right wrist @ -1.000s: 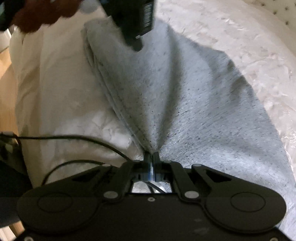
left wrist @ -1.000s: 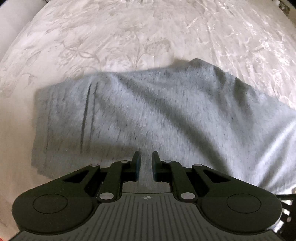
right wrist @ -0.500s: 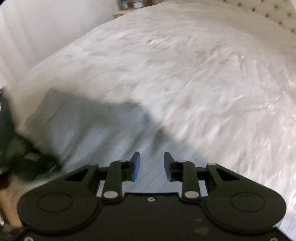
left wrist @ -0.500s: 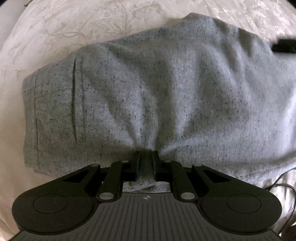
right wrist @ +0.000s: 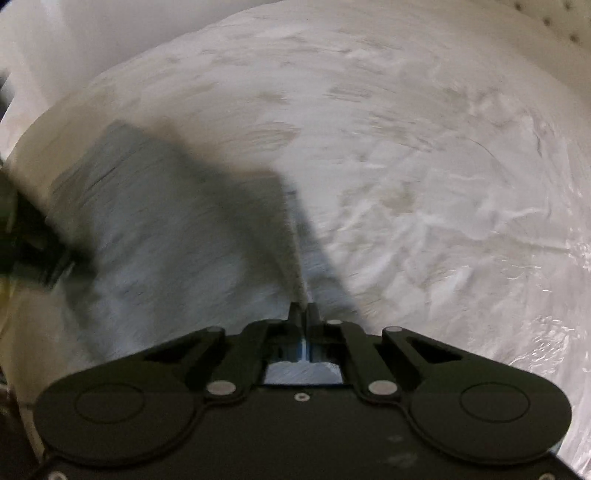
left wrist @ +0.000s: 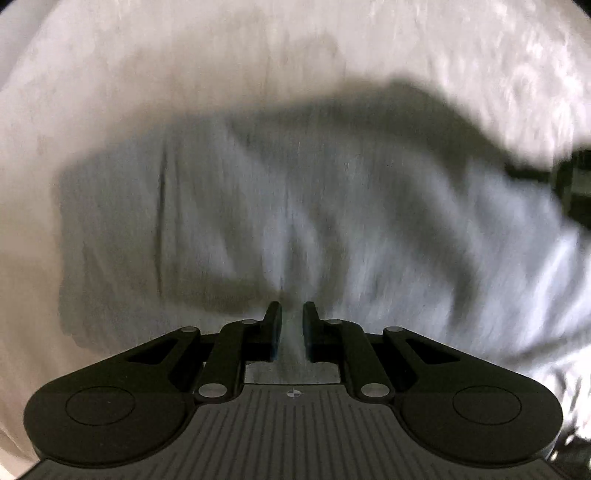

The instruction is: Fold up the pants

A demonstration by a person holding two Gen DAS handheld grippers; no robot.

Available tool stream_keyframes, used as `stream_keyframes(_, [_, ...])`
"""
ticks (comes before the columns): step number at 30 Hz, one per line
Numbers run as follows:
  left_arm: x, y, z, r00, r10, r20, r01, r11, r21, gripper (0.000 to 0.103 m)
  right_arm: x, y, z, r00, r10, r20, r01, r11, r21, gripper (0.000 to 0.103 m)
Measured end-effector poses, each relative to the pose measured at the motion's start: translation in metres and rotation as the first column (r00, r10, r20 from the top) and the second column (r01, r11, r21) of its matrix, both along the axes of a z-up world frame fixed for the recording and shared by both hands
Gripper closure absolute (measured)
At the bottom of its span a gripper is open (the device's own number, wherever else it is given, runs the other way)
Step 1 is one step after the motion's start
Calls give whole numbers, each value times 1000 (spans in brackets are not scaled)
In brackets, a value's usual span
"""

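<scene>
The grey speckled pants [left wrist: 258, 221] lie on the white bedspread [left wrist: 184, 74], blurred by motion. My left gripper [left wrist: 292, 314] is shut on a fold of the pants at their near edge, with cloth pinched between the fingers. My right gripper [right wrist: 304, 310] is shut on another edge of the pants [right wrist: 166, 240], which rise in a ridge from its tips. The right gripper's body shows at the right edge of the left wrist view [left wrist: 572, 184]; the left gripper shows at the left edge of the right wrist view [right wrist: 33, 251].
The patterned white bedspread [right wrist: 424, 166] stretches away to the right and beyond the pants. A tufted headboard [right wrist: 554, 22] is at the far upper right. A white wall or curtain [right wrist: 74, 44] stands at the upper left.
My right gripper, open half a second ago, has shut on the pants' edge. My left gripper keeps its hold on the fold, and both views are blurred by motion.
</scene>
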State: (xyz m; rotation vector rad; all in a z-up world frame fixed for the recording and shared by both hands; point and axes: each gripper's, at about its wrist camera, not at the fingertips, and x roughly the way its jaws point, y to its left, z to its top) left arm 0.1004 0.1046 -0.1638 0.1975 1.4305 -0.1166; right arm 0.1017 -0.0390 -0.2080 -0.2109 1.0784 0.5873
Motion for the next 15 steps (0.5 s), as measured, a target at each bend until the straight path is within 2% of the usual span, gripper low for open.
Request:
stream_keyframes(3, [29,-12,22,996,-21,81,22,1000,-19,90,-27,9,4,1000,22,10,-22,1000,-4,99])
stream_keyframes(7, [70,-36,35,989,-59,134,68,996,-61,90,-45,14,-1,1000,-12,-5,12,1000,2,99])
stream_keyframes(10, [90,-57,32,983,-122,135,134,988,-83,89,-51,18,-3,999,-39,-9,39,999,5,99])
stream_keyframes(12, [101,-69,25,981,-158,114,169,981,-95,82,-52,17,-1,999,-46,-10,46,999,6,99])
stream_keyframes(15, [110,-82,15,976,-202,79,211,970,-119,82,-51,17,-1,999,-47,-10,47,999,7,99])
